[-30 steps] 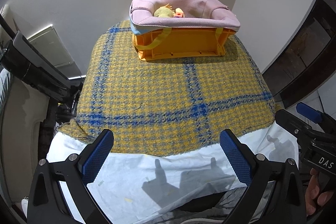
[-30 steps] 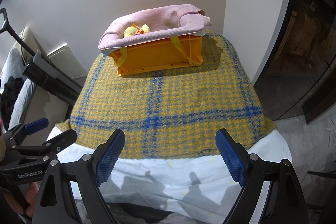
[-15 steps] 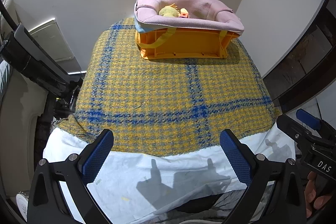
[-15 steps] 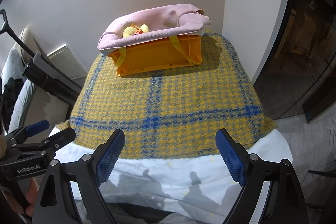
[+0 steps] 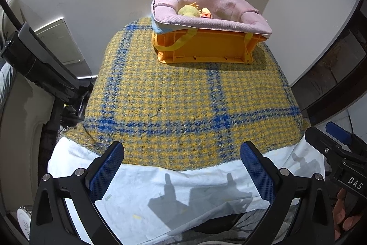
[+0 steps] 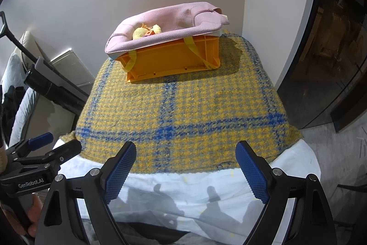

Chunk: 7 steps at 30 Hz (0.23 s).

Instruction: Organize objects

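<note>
In the left wrist view, the left gripper (image 5: 182,167) is hanging released over the near edge of the table, its ribbed blue pads (image 5: 106,170) spread wide with nothing between them. A coarse woven blanket (image 5: 183,102) in yellow, grey and blue plaid is covering most of the tabletop, and a thin white sheet (image 5: 174,190) is showing under it along the near edge. At the far edge, against the wall, an orange plastic crate (image 5: 204,47) is sitting with a pink fabric bag (image 5: 213,17) slumping over its top; a yellow plush toy (image 5: 189,11) and a small orange block (image 5: 206,13) are lying inside the bag. The right gripper (image 5: 337,144) is poking in beside the table's near right corner, and a black cylindrical device (image 5: 39,63) is slanting along the left edge. In the right wrist view, the right gripper (image 6: 185,167) is likewise standing released, empty, above the sheet (image 6: 188,194). The crate (image 6: 174,59), bag (image 6: 174,22) and toy (image 6: 140,32) are appearing at the far edge, with dark glass doors (image 6: 332,49) rising to the right, unseen so fully from the other side.
</note>
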Available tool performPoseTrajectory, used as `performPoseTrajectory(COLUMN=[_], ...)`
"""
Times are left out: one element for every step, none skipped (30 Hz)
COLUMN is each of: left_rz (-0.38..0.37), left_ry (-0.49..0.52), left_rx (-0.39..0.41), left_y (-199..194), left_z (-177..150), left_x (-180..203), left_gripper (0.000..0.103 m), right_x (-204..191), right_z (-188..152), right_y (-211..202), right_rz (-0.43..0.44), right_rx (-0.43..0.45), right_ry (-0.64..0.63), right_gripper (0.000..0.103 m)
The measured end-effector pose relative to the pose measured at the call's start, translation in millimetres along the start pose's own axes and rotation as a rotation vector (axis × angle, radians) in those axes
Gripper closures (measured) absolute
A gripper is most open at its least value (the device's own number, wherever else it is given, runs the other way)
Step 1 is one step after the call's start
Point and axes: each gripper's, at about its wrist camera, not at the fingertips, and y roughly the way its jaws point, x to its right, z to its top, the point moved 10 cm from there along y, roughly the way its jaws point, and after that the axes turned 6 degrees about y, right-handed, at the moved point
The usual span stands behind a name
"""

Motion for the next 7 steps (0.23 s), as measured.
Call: performPoseTrajectory(left_rz=[-0.001, 0.000, 0.001, 0.002, 0.003, 0.004, 0.005], left_ry=[0.002, 0.005, 0.007, 0.008, 0.008, 0.007, 0.004], left_rx=[0.000, -0.001, -0.004, -0.008, -0.011, -0.015, -0.019], left_y=[0.1, 0.4, 0.9, 1.9, 2.6, 3.2, 4.2], left_z=[-0.1, -0.2, -0.3, -0.4, -0.5, -0.7, -0.7], left_x=[0.4, 0.9, 1.0, 1.2, 1.1, 0.8, -0.1], left_gripper=[0.000, 0.000, 0.000, 0.000, 0.000, 0.000, 0.000], right_x=[-0.3, -0.4, -0.4, -0.2, -0.1, -0.5, -0.3], right_z=[-0.7, -1.4, -1.7, -2.0, -2.2, -2.2, -2.2], right_y=[0.4, 0.7, 1.1, 1.4, 1.5, 1.6, 1.6], right_rz=[-0.001, 0.000, 0.000, 0.000, 0.000, 0.000, -0.001], right_rx=[-0.001, -0.002, -0.003, -0.003, -0.003, -0.003, -0.003], right_ry=[0.002, 0.003, 0.005, 0.005, 0.006, 0.007, 0.007], right_gripper=[0.015, 0.015, 0.015, 0.015, 0.015, 0.015, 0.015])
